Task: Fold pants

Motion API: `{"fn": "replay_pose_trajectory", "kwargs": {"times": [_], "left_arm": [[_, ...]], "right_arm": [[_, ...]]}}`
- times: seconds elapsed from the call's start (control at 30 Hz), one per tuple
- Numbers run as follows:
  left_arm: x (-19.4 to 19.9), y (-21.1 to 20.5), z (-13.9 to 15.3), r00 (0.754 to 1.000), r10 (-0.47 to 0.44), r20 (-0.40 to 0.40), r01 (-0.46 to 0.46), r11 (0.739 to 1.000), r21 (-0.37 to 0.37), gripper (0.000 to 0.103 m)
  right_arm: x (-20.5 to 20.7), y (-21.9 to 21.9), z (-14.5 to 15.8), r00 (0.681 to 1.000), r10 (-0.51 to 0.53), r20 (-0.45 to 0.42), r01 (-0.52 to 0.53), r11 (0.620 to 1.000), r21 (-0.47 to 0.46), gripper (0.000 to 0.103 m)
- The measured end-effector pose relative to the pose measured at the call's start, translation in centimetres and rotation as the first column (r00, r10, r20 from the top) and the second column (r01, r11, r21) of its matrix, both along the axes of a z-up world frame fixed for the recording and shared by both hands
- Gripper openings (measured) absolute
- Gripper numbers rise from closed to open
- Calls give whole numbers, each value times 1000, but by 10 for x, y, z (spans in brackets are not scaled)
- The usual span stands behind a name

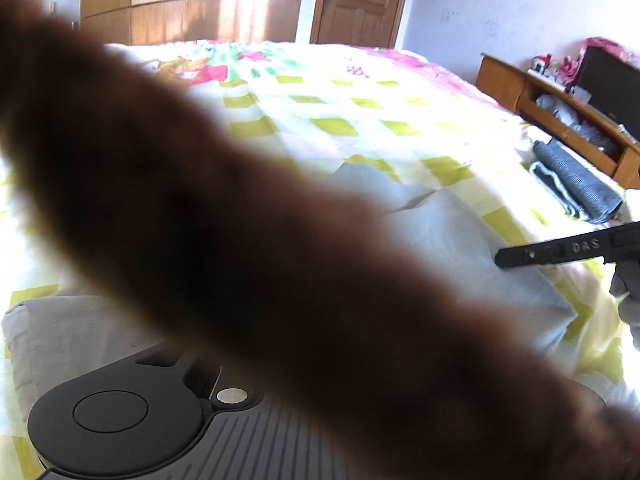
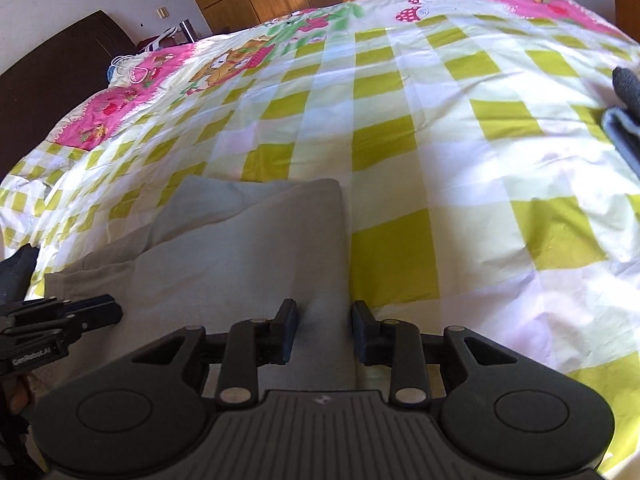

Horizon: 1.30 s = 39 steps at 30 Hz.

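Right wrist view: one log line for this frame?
right gripper: open, straddling the right edge of grey pants | left gripper: state unclear, own camera blocked by brown blur | surface: checked bedsheet

Bright daylight floods both fisheye views, washing the checked bedsheet (image 2: 400,128) nearly white in places. Warm sun patches fall on the wooden wardrobe (image 1: 192,0), crossed by soft shadows. In the left wrist view a large brown shape (image 1: 240,240) (too close to the lens to identify) crosses the frame completely out of focus, with fuzzy edges. Straight lines bow toward the edges, and dark vignetting cuts the top corners. The right wrist view is slightly soft at its rim.
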<state>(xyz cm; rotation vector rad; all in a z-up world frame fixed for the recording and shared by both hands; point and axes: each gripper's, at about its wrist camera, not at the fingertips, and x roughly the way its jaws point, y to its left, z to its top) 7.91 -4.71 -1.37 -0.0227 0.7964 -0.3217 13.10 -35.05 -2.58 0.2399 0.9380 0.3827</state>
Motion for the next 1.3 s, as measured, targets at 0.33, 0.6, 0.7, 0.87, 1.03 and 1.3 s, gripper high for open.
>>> {"fn": "replay_pose_trajectory", "kwargs": {"times": [0.33,0.6,0.7,0.87,1.03,1.3], "left_arm": [[-9,-6,-6,1000,-14,-10,15,997,69,19],[-15,2,-4,1000,-17,0,17,997,69,19],[-16,9,-4,1000,-17,-1,17,999,48,19],[-21,30,0,1000,-4,0,4,999,50,20],[-30,72,8,998,52,-21,-51,997,64,20],[-59,135,19,984,170,-47,-167,984,60,20]], "right_arm": [[7,-10,-17,994,34,-102,-10,973,230,35],[-8,-12,28,998,-43,-37,53,943,327,25],[-11,2,54,999,-33,7,29,948,316,25],[-15,50,94,995,45,89,-69,956,284,24],[-24,124,123,968,181,172,-216,953,211,24],[-52,256,104,872,459,168,-472,881,42,22]]}}
